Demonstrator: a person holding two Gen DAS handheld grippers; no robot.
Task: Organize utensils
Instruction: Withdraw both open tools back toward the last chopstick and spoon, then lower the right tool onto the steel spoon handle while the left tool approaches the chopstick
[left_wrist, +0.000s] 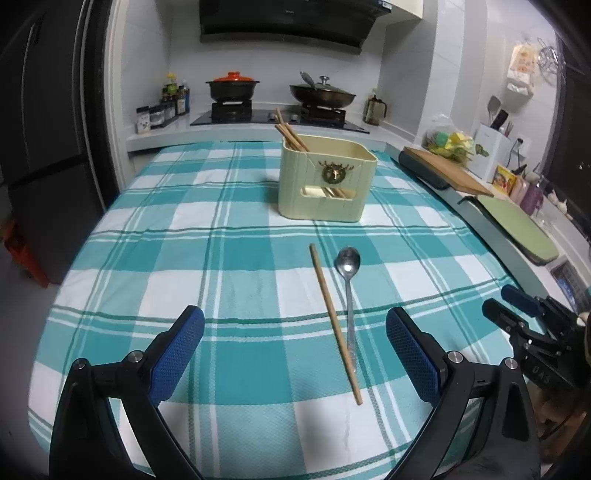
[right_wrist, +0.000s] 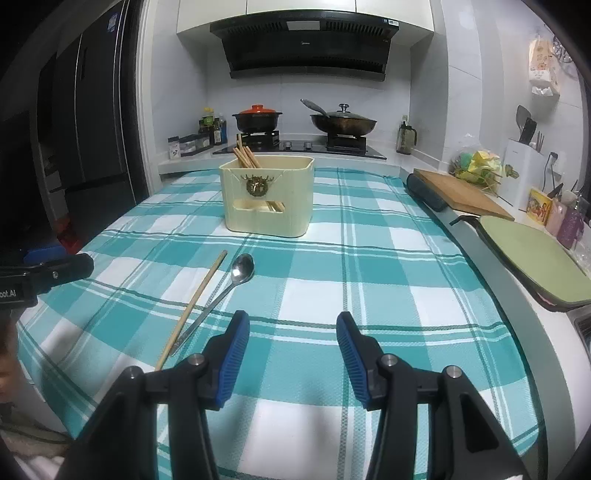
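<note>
White "oot.AI" lettering on left gripper (right_wrist: 55, 275), jaws apart

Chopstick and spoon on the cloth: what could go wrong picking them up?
1. The chopstick and spoon handle lie almost touching near their near ends, so a gripper may catch both.
2. Both lie flat on the cloth; fingers could snag and bunch it.
3. The holder already has chopsticks leaning in its left corner, which could block insertion.

Both wrist views sit low over the bench (left_wrist: 236, 258), facing the stove (right_wrist: 295, 146); left view seems slightly nearer. Shared: utensil box (left_wrist: 327, 181), spoon (right_wrist: 236, 278), chopstick (left_wrist: 334, 321).
</note>
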